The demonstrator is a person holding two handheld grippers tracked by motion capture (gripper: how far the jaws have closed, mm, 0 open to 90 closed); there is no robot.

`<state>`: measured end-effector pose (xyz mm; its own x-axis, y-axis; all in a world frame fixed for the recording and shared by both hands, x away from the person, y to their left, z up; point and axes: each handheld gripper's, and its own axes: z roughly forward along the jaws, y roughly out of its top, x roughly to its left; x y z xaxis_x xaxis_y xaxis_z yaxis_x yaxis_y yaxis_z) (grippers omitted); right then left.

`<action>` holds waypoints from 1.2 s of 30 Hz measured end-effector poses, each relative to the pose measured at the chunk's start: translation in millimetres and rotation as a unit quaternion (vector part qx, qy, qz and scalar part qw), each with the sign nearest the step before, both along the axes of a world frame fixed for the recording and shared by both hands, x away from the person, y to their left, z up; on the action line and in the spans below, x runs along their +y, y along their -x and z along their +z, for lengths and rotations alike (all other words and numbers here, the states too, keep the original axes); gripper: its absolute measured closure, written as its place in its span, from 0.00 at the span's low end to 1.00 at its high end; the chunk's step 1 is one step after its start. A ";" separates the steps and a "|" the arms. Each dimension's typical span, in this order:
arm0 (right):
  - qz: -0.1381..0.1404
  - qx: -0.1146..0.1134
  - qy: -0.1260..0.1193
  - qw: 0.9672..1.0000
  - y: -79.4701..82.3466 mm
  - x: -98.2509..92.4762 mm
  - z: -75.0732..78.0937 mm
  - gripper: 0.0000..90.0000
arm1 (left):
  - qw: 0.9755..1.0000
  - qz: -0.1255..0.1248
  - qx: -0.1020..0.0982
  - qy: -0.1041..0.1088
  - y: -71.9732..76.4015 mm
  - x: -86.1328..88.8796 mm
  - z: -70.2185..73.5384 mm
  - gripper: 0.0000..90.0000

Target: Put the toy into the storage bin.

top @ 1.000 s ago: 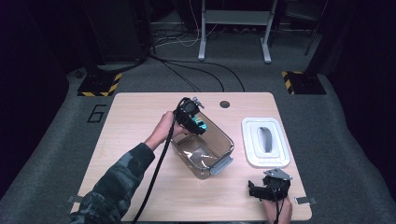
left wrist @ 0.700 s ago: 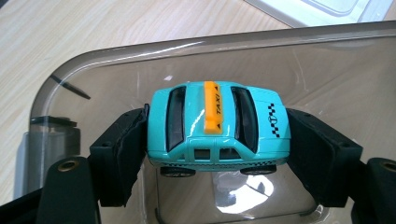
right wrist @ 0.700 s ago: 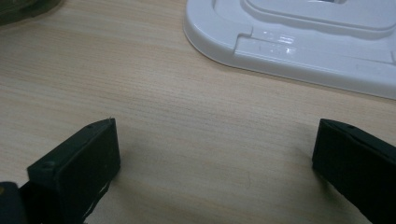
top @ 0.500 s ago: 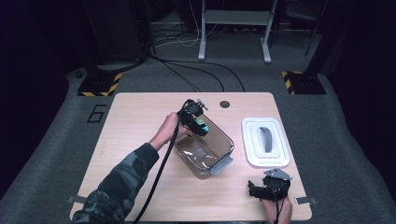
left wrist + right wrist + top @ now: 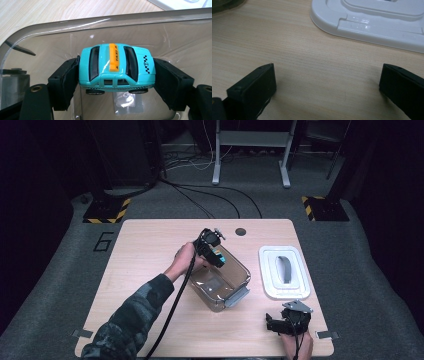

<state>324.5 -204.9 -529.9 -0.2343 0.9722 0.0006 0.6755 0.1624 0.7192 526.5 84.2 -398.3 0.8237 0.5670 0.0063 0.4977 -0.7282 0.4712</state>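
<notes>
Black and spread wide, the right tongs (image 5: 272,324) rest low on the tabletop (image 5: 145,250) at its near right edge, held by a hand (image 5: 296,345) coming in from the bottom; their jaws stand well apart with bare pale wood between them in the right gripper view. Just beyond them lies a white lid (image 5: 372,18), flat on the wood, with a grey handle (image 5: 284,269) set lengthwise in its raised middle.

To the left of the lid, near the middle of the tabletop, sits a clear smoky-grey plastic bin (image 5: 240,270) with rounded corners, turned at an angle to the table edges, a grey latch (image 5: 236,296) on its near end. Its floor looks bare apart from a small clear patch or label at the centre.

Over the bin's far left corner hang the left tongs (image 5: 220,260), gripped by the left hand (image 5: 184,260) in a camouflage sleeve (image 5: 130,320), with a black cable (image 5: 172,310) trailing back toward the near edge. These tongs pinch a turquoise toy taxi (image 5: 116,68) at its nose and tail; the car has an orange roof sign reading TAXI and a chequered strip along its side. In the left gripper view the taxi hangs above the bin's open interior, inside the line of its rim, wheels clear of the floor.

A dark round hole (image 5: 241,231) marks the far tabletop.
</notes>
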 end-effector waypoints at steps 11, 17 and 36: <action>-0.002 -0.001 -0.001 1.000 -0.1 0.2 0.0 0.00 | 1.000 0.006 0.006 -0.008 -1.1 -3.6 -5.9 0.27; -0.001 -0.001 -0.001 1.000 -0.1 0.1 -0.1 0.00 | 1.000 -0.001 0.007 -0.012 -2.0 -6.3 -8.3 0.27; -0.002 0.000 -0.002 1.000 0.0 0.3 0.1 0.00 | 1.000 0.011 0.017 -0.012 -6.8 -7.6 -14.7 0.27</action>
<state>324.4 -204.6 -529.9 -0.2310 0.9730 0.0034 0.6758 0.1579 0.7199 533.2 76.7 -413.0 0.8106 0.5855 -0.0078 0.5294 -0.7271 0.4371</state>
